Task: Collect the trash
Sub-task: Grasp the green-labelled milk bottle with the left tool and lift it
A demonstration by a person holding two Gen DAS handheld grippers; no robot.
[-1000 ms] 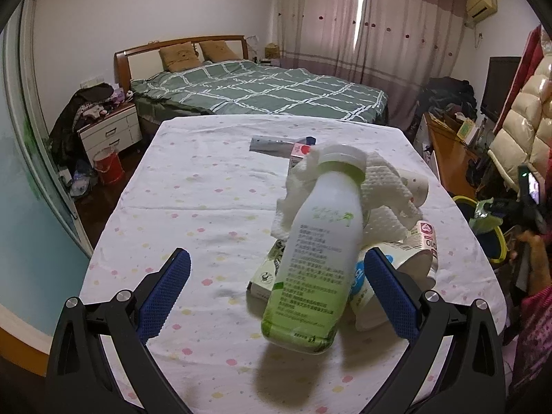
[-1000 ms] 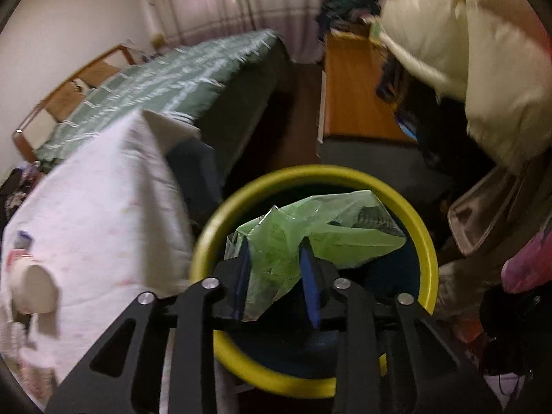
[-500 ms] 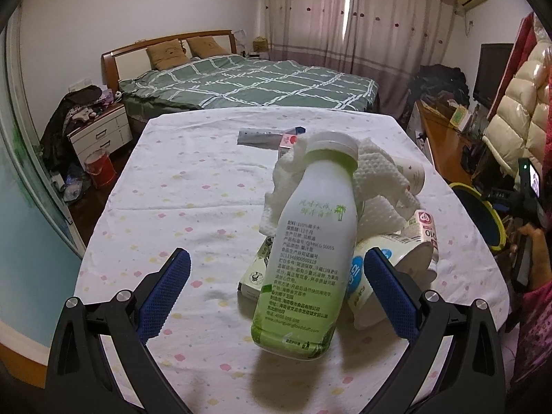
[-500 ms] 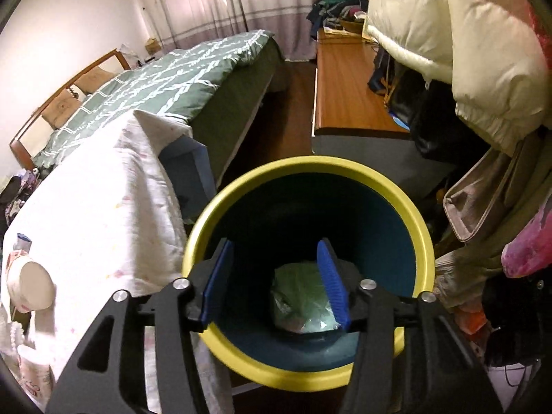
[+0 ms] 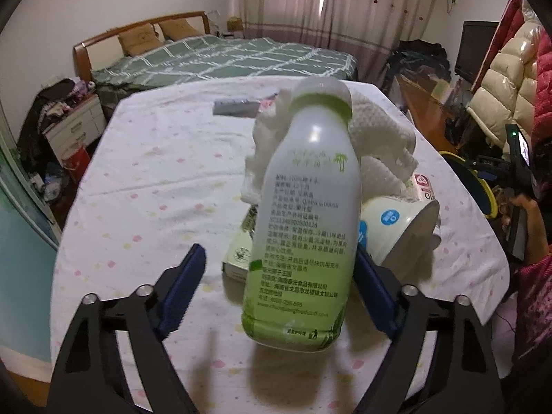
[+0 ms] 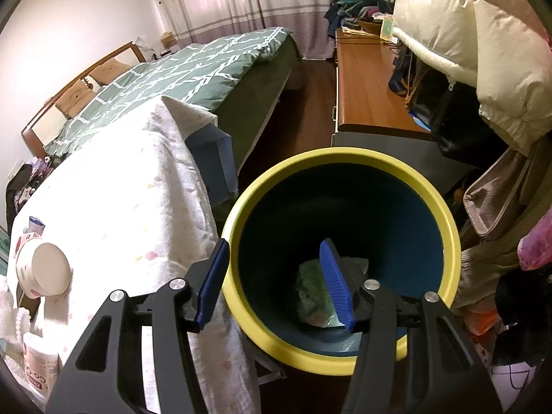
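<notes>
A white and green plastic bottle [image 5: 303, 227] lies on the table's trash pile, leaning on a crumpled white paper towel [image 5: 376, 145], a paper cup [image 5: 396, 227] and a small carton [image 5: 241, 252]. My left gripper [image 5: 276, 296] is open with the bottle's base between its blue pads; the right pad is close against it. My right gripper [image 6: 276, 283] is open and empty over the yellow-rimmed blue bin [image 6: 345, 162]. A green plastic bag [image 6: 314, 286] lies at the bin's bottom.
The table [image 5: 145, 179] has a dotted white cloth; a grey wrapper [image 5: 236, 107] lies farther back. The bin stands off its right edge [image 6: 193, 207]. A bed [image 5: 220, 58], a wooden desk [image 6: 365, 79] and hanging coats [image 6: 459, 27] surround the area.
My right gripper opened and the green bag fell into the bin; the gripper then drew back a little. My left gripper moved forward around the bottle and its jaws narrowed.
</notes>
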